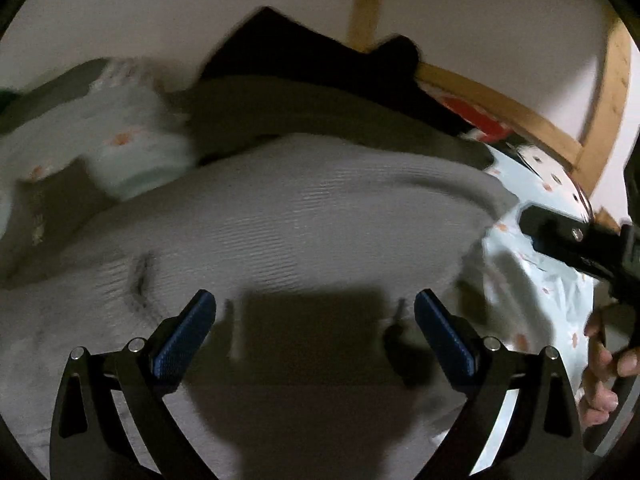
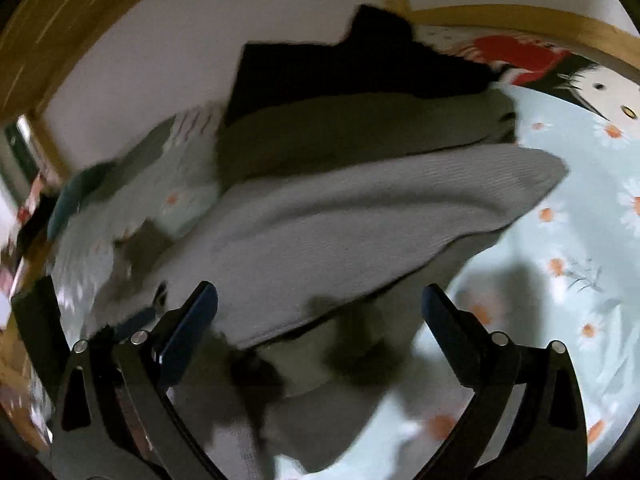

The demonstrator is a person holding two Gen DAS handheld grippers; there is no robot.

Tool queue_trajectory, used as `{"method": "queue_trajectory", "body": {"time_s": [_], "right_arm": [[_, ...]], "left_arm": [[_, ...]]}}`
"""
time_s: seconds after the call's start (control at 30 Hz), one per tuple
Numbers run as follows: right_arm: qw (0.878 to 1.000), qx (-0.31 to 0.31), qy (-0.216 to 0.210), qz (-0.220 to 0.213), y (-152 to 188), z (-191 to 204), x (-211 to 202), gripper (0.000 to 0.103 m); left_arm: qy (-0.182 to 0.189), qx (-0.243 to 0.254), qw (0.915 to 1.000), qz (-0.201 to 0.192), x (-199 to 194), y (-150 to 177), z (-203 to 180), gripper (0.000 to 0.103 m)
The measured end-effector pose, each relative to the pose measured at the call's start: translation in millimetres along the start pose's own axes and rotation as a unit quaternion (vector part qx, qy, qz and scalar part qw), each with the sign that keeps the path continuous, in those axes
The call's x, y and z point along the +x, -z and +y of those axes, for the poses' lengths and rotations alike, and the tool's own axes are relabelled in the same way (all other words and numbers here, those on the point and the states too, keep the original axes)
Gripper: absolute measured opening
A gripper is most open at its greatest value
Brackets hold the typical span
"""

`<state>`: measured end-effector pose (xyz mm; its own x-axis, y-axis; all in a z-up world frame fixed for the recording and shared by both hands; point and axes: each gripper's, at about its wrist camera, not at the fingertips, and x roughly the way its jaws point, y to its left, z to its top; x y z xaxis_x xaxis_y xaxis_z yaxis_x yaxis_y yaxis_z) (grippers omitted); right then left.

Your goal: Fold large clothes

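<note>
A large light grey ribbed knit garment [image 1: 304, 216] lies folded on a pale floral bedsheet [image 1: 532, 280]. It also shows in the right wrist view [image 2: 360, 208], with a lower grey layer [image 2: 320, 412] under its folded edge. My left gripper [image 1: 315, 304] is open and empty, just above the garment. My right gripper [image 2: 320, 296] is open and empty, above the garment's near folded edge. The right gripper's black body [image 1: 576, 244] and the hand holding it show at the right of the left wrist view.
An olive folded garment [image 2: 352, 128] and a black one [image 2: 344, 68] lie stacked beyond the grey one. A wooden bed frame [image 1: 520, 116] runs along the white wall. A red and white cartoon pillow [image 2: 560, 76] sits at the far right. Crumpled floral bedding [image 1: 132, 148] lies left.
</note>
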<state>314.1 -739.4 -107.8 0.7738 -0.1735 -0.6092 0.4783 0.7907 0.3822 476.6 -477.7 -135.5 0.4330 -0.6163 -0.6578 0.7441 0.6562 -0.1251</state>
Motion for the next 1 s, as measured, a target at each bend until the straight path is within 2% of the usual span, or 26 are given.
{"method": "queue_trajectory", "body": {"time_s": [0.07,0.3,0.5,0.67,0.8,0.93,1.0], "right_arm": [[1.000,0.009,0.000,0.001,-4,-23,-1,0.100],[1.000,0.010,-0.007,0.016,-4,-52,19,0.100],[0.998,0.056,-0.021,0.001,-14,-98,27,0.100],[0.990,0.127,-0.054,0.010,-20,-142,48,0.100],[0.975,0.194,-0.111,0.002,-20,-176,66,0.100],[0.968,0.220,-0.118,-0.016,-33,-188,75,0.098],[0.969,0.219,-0.112,-0.009,-38,-189,84,0.091]], "left_arm": [[0.007,0.007,0.9999,0.005,13,-7,-21,0.097],[0.009,0.013,0.9998,0.006,49,-33,-64,0.097],[0.002,0.044,0.9990,0.006,71,-44,-92,0.097],[-0.021,0.065,0.9976,0.015,96,-46,-104,0.097],[-0.035,0.074,0.9963,0.026,110,-35,-104,0.097],[-0.038,0.089,0.9949,0.028,110,-27,-103,0.097],[-0.041,0.104,0.9931,0.034,110,-22,-103,0.097]]}}
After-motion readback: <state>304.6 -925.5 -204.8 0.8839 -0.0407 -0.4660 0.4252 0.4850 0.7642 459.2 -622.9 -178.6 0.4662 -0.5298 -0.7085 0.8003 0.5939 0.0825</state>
